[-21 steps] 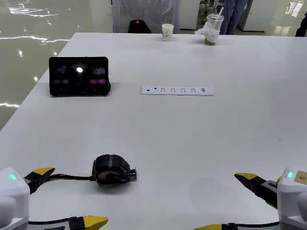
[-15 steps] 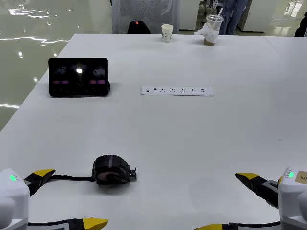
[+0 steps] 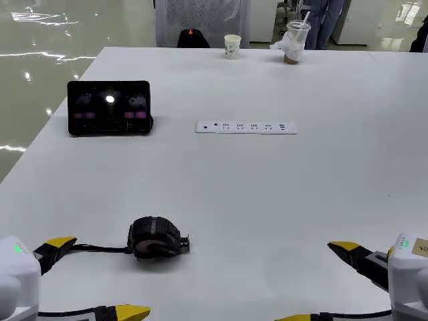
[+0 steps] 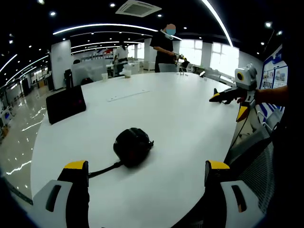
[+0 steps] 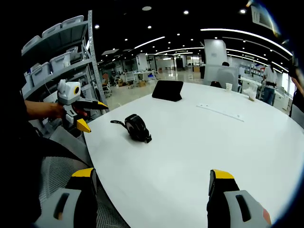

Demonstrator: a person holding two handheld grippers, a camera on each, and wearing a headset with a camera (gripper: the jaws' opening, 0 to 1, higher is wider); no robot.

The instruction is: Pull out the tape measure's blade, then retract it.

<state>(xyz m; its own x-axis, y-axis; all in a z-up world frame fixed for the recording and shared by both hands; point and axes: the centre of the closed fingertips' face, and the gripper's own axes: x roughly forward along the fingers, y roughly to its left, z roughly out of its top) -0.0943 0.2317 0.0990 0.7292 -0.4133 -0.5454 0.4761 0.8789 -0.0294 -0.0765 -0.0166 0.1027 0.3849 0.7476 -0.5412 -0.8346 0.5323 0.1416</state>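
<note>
On the wide white surface (image 3: pixel 281 194), near the front edge, lies a small, round, black tape measure (image 3: pixel 155 237). It rests on its side, closer to the left gripper (image 3: pixel 95 275) than to the right gripper (image 3: pixel 319 282). Both grippers hover low at the near edge with their yellow-tipped jaws spread wide, and neither one is pinching anything. A thin black strap (image 3: pixel 100 249) runs from the tape measure toward the left gripper's jaws. The little end hook (image 3: pixel 187 241) of the blade pokes out on the other side, toward the right gripper. The blade itself is rolled up inside and cannot be seen. The case looks hard and a bit heavy for its size, so it should not squash when squeezed. Its round shape might let it roll or slip, so the left jaws should probably pinch it across its flat sides. The end hook is tiny and thin, so the right jaws would need a careful pinch. The blade will likely be bendy and snap back fast. Farther back sit a dark flat tablet (image 3: pixel 109 107) and a long white power strip (image 3: pixel 245 126).
</note>
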